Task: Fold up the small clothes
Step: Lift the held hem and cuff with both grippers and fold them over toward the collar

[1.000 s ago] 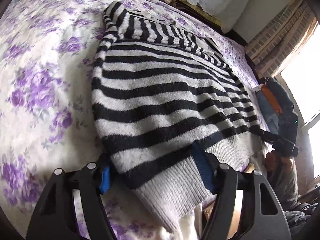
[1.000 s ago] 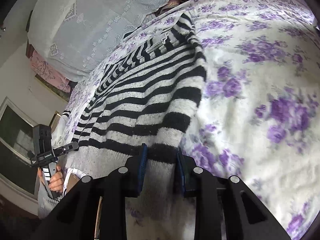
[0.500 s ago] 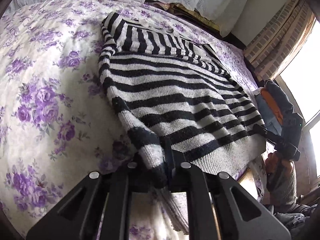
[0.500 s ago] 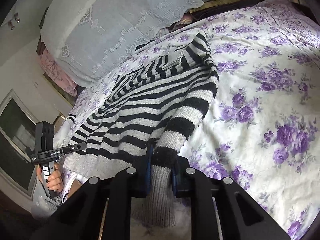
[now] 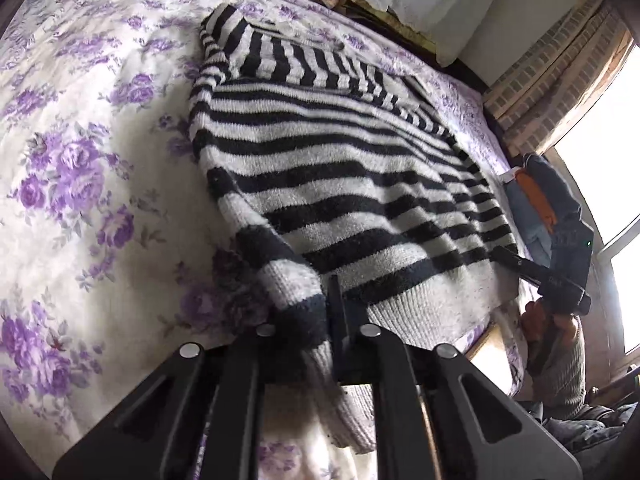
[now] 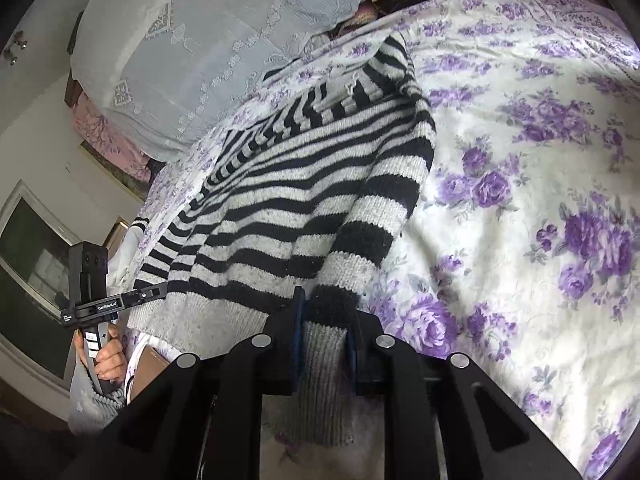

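Observation:
A black-and-white striped sweater (image 5: 340,168) lies flat on a purple-flowered bedsheet (image 5: 80,160), its grey ribbed hem towards me. My left gripper (image 5: 320,312) is shut on the hem's left corner, and the knit bunches up into a ridge between the fingers. In the right wrist view the same sweater (image 6: 288,200) runs away from my right gripper (image 6: 324,312), which is shut on the hem's right corner, grey rib hanging below the blue pads. Each view shows the other gripper at the far hem corner: right gripper (image 5: 516,262), left gripper (image 6: 156,291).
White lace-covered pillows (image 6: 200,40) sit at the head of the bed. A blue and orange folded item (image 5: 536,196) lies by the bed's right edge near a bright window (image 5: 600,100). A hand (image 6: 104,356) holds the left gripper's handle beyond the bed edge.
The left jaws closed from wide open onto the hem corner. The right jaws tightened on their corner. Both corners now stand gathered and slightly raised off the sheet.

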The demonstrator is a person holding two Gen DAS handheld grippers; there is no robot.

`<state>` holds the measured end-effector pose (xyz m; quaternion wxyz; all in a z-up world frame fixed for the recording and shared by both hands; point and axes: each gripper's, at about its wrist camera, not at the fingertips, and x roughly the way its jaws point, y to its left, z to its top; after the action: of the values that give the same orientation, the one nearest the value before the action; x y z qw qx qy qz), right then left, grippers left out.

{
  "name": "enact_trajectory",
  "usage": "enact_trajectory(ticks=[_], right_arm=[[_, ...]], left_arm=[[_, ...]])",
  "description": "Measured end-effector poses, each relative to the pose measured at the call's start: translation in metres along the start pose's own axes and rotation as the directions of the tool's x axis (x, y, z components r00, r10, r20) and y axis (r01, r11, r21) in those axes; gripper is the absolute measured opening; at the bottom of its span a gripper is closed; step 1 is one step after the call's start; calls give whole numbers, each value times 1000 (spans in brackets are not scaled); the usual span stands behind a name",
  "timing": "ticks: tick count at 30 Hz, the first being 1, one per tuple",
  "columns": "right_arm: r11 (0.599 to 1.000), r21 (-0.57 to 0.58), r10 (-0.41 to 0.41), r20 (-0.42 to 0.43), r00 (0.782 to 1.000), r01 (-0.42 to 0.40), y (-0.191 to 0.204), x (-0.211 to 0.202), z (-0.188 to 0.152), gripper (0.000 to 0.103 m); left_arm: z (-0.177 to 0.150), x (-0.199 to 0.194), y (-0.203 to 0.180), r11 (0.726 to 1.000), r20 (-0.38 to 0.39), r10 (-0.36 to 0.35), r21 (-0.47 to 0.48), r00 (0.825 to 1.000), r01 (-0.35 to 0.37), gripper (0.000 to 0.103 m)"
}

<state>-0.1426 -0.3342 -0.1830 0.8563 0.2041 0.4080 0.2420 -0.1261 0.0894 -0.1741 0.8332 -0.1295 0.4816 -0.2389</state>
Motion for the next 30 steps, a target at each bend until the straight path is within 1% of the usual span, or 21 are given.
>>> enact_trajectory(ticks=[3,7,11,14,16,23,27,30], right_arm=[[999,-37,26,43,999,-25,9,-7,8,17],[997,-33,79,97,992,-76,15,-13,27,17],[996,-46,77,123,989,-72,21,-9,40,18],[996,-56,73,131,989,-66,25,-5,47,21],[996,-55,76,140,987,-69,25,-3,52,22],[996,-45,87,173,981,-80,23,-4,73,22],[994,-29,106,190,976,-103,20,-5,92,22],[994,-29,105,207,973,-101,19,-2,106,22]], left_arm=[[8,-8,-7,1000,36,3,28,999,-4,7],[25,-20,-17,998,85,-7,55,996,2,7],[44,-29,-28,996,129,-4,88,992,-8,7],[57,-29,-36,993,144,2,116,990,-19,7],[65,-27,-39,992,146,7,126,989,-25,7],[89,-25,-47,991,176,5,134,984,-29,7],[106,-25,-47,991,196,2,130,981,-28,7],[122,-24,-47,991,210,2,128,978,-30,7]])
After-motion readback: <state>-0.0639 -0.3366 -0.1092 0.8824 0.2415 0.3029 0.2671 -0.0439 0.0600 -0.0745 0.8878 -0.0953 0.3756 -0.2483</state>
